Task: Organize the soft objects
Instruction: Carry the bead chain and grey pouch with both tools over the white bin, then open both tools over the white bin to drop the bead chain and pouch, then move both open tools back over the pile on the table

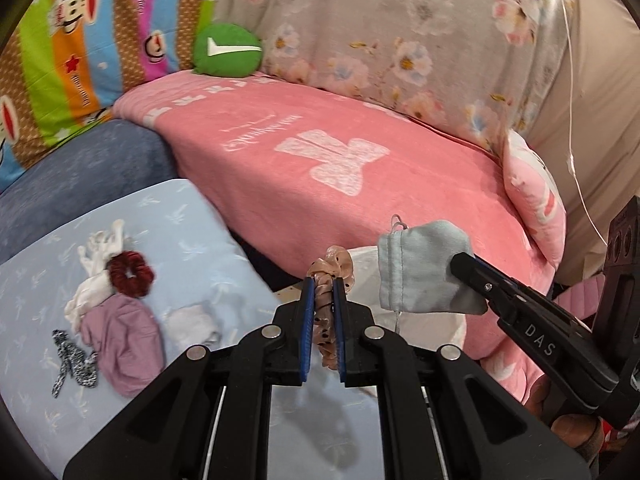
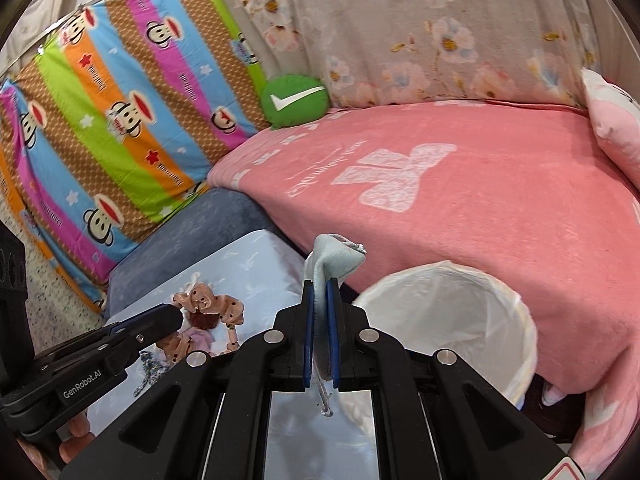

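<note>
**Both grippers loaded: scrunchie left, blue pouch right**

Left wrist view: left gripper [image 1: 323, 284] has its fingers closed on a peach polka-dot scrunchie [image 1: 330, 276], which sticks up above the tips and hangs below them. Right gripper [image 1: 460, 261] comes in from the right, clamped on a light blue drawstring pouch [image 1: 420, 268], held in the air over the pink blanket [image 1: 320, 152] edge. Left on a pale blue pillow [image 1: 192, 248]: dark red scrunchie [image 1: 131, 273], white cloth [image 1: 98, 264], mauve pouch [image 1: 124, 340], black-and-white hair tie [image 1: 72, 360], small white cloth [image 1: 192, 322]. Green check-mark cushion [image 1: 227, 50] at back.

Right wrist view: right gripper [image 2: 320, 286] fingers pinched on the blue pouch [image 2: 334, 258], cord dangling under. White lined bin [image 2: 452, 320] just right, beside the bed. Left gripper [image 2: 176, 314] low left holds the peach scrunchie [image 2: 208, 300] above the pillow items.
</note>
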Demonstrator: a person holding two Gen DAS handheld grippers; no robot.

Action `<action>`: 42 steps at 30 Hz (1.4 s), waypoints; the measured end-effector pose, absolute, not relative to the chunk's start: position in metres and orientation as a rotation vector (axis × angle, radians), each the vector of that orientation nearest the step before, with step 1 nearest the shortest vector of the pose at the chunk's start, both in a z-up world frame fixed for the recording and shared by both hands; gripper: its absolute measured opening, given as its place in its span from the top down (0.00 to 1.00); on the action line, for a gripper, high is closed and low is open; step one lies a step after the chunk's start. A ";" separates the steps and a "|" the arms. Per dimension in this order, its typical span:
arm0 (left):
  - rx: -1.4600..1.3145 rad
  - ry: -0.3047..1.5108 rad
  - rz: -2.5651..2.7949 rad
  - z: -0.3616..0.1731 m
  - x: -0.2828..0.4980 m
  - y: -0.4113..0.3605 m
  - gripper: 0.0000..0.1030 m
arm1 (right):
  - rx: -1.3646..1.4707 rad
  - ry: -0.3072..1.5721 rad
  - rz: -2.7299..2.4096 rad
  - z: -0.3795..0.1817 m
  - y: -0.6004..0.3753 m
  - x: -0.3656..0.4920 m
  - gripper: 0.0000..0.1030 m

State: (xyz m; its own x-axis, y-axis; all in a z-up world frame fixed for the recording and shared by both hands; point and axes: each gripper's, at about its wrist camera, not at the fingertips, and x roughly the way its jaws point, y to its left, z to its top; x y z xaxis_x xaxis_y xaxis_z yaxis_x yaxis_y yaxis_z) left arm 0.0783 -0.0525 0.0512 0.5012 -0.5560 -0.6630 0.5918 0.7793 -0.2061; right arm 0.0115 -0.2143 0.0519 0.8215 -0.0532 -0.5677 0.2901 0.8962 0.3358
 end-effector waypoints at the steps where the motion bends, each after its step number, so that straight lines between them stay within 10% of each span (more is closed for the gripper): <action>1: 0.059 0.786 -0.706 0.050 0.077 -0.060 0.91 | 0.432 0.581 -0.197 0.051 -0.221 0.009 0.93; 18: 0.145 0.844 -0.780 0.034 0.065 -0.129 0.85 | 0.496 0.590 -0.283 0.028 -0.288 -0.017 0.92; 25: 0.149 0.813 -0.752 0.036 0.063 -0.135 0.49 | 0.507 0.583 -0.289 0.025 -0.291 -0.019 0.86; 42: 0.112 0.819 -0.704 0.033 0.071 -0.112 0.48 | 0.490 0.589 -0.267 0.027 -0.280 -0.012 0.80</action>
